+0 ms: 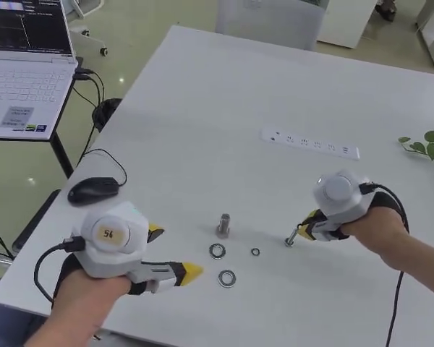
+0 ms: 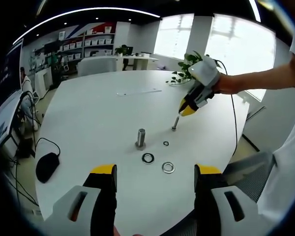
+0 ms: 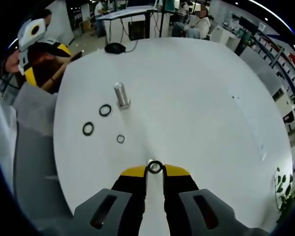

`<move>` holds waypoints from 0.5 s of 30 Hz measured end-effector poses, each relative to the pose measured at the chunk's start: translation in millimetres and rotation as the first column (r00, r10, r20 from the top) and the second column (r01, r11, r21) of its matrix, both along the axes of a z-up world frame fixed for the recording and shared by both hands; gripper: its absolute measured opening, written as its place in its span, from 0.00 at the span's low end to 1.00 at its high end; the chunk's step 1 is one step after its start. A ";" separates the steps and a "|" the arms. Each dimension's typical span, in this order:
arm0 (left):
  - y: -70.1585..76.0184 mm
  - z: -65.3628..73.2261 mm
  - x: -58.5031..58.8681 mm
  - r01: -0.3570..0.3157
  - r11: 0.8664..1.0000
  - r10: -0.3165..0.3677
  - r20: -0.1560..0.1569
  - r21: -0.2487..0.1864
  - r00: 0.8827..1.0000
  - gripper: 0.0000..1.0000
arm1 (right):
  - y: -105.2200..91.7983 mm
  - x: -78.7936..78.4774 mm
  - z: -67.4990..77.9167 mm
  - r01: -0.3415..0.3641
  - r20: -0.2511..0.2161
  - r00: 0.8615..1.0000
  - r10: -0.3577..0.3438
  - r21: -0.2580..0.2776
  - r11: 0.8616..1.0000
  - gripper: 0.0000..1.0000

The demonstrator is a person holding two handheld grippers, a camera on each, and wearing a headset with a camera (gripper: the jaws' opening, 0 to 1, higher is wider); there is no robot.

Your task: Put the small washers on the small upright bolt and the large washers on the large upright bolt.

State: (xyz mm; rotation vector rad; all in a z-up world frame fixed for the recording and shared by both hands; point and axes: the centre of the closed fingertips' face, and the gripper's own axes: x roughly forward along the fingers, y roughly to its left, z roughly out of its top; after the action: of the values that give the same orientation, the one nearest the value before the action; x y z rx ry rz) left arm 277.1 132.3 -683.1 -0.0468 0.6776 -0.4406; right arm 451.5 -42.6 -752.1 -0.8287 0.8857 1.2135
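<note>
Right gripper (image 1: 304,230), right of centre in the head view, hangs tip-down just over the upright small bolt (image 1: 290,241). Left gripper view: left gripper (image 2: 155,173) gapes, large washers (image 2: 148,158) ahead at centre. Right gripper view, bottom centre: jaws clamp a small washer (image 3: 155,167).

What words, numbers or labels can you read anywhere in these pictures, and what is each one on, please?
"56": on the round yellow sticker on the left gripper, in the head view.
Stickers on the laptop, below its keyboard: too small to read.
Text on the laptop screen: blurred, unreadable.
I can make out no other text in the two gripper views.
</note>
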 end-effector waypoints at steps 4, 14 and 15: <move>-1.1 -0.5 1.4 0.001 1.000 -0.001 -0.001 -0.004 1.000 0.63 | 1.1 -1.3 -4.2 -0.010 -0.005 1.000 0.009 -0.016 1.000 0.13; 0.4 -1.5 0.8 -0.003 1.000 0.003 -0.003 -0.005 1.000 0.63 | 2.4 0.1 -8.5 -0.013 -0.013 1.000 0.013 -0.031 0.999 0.13; 0.9 -1.9 0.6 -0.005 1.000 0.005 -0.004 -0.006 1.000 0.63 | 2.5 0.3 -9.1 -0.014 -0.013 1.000 0.013 -0.032 0.999 0.13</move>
State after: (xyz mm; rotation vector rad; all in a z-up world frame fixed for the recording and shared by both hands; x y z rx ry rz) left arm 277.7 133.3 -684.9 -0.0550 0.6801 -0.4377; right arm 451.9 -40.1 -761.3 -0.8549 0.9131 1.2203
